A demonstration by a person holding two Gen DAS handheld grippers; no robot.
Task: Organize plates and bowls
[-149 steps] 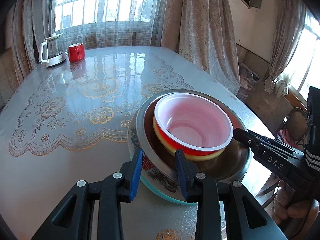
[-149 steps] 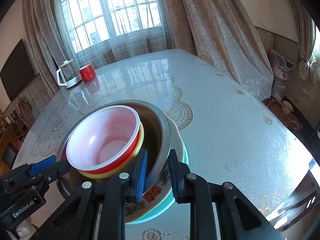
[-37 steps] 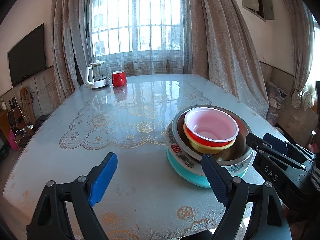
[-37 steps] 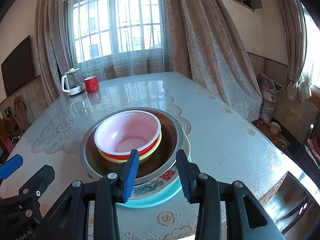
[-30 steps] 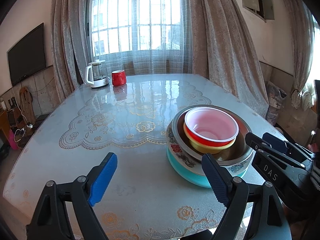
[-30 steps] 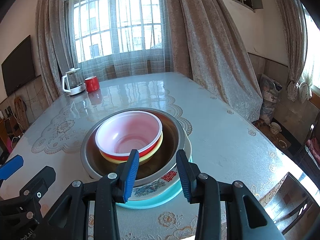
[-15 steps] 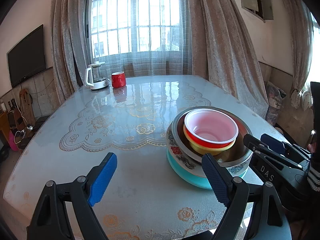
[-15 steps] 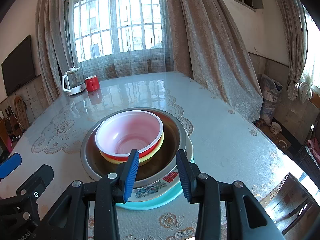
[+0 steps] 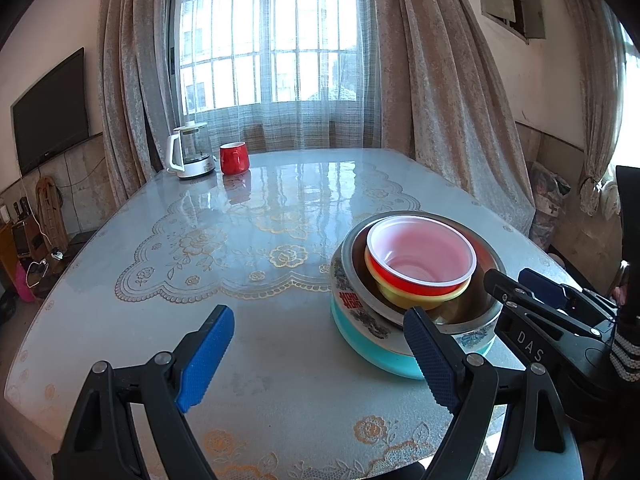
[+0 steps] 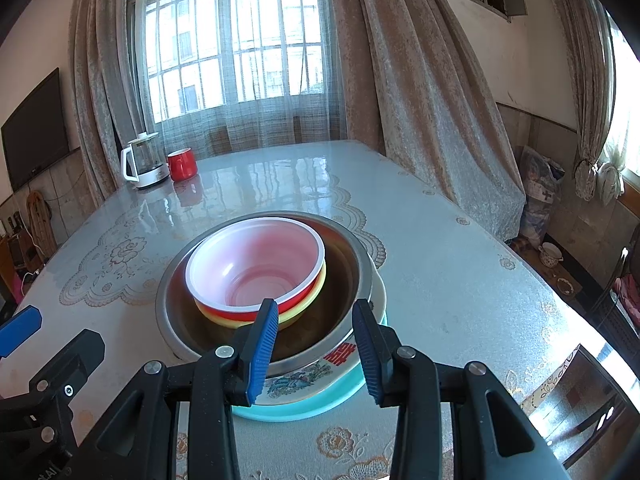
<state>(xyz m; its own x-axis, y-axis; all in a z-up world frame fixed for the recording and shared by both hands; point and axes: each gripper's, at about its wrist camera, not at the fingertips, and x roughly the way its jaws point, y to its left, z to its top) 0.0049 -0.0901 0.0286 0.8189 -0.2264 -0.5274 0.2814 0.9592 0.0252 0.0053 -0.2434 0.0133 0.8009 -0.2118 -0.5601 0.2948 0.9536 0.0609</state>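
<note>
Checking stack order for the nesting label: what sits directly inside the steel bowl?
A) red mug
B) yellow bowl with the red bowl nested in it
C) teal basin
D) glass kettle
B: the yellow bowl rests in the steel bowl and holds the red bowl; both grippers are clear of the stack.

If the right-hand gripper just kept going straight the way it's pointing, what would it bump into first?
Most likely the near rim of the steel bowl in the nested stack: the right gripper, jaws part open and empty, frames that rim in its own view. Depth is unclear, so the patterned bowl beneath might come first.
</note>
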